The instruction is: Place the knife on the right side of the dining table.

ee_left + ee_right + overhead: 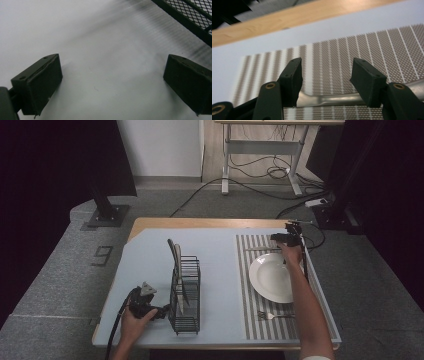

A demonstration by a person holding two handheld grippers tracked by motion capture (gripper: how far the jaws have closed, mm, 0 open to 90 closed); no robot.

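A silver utensil handle [332,100] lies flat on the striped placemat [362,50], running crosswise beneath my right gripper [327,72]. That gripper is open, one jaw near each stretch of the handle, not clamped on it. From above, the right gripper [280,238] is at the far end of the placemat, beyond the white plate [272,277], with the utensil [260,249] beside it. My left gripper [112,65] is open over bare blue mat. It [161,311] rests just left of the black wire caddy [185,295], which holds upright cutlery [176,262].
A fork [272,315] lies on the placemat in front of the plate. The caddy's mesh base [190,15] is at the upper right of the left gripper view. The wooden table edge [287,20] runs behind the mat. Cables and desk legs are on the floor beyond.
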